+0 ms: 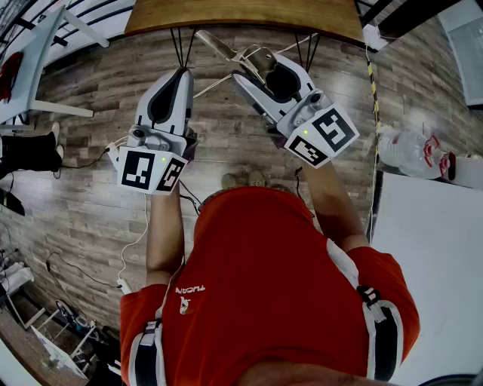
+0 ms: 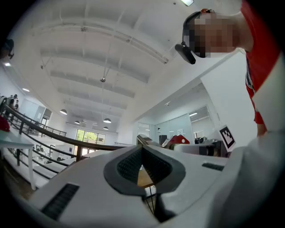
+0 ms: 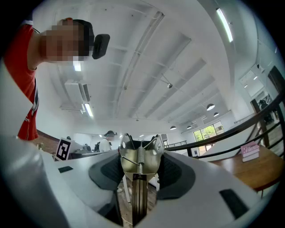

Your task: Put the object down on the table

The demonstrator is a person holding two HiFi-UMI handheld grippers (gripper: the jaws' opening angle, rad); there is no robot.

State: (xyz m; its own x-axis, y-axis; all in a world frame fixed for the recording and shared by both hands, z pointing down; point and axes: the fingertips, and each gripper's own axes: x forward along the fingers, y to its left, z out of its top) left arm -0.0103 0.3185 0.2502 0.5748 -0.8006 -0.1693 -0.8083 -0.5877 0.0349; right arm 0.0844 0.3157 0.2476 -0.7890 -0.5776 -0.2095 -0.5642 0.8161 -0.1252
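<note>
Right gripper (image 1: pixel 260 64) clamps what seem metal tongs (image 3: pixel 139 160), short of the near edge of the table (image 1: pixel 241 22), ready for placing. Left gripper (image 1: pixel 181 74) closed, empty, unneeded

Reaches left forearm (image 1: pixel 162 234) and right forearm (image 1: pixel 332 200) forward from red short sleeves. Holds left claw (image 1: pixel 183 74) tipped a little upward, jaws closed tip to tip, apparently with nothing between. Angles right claw (image 1: pixel 256 66) inward toward the left one, likewise tipped up, jaws clamped on a metal tool (image 1: pixel 217 45) jutting past the tips.
</note>
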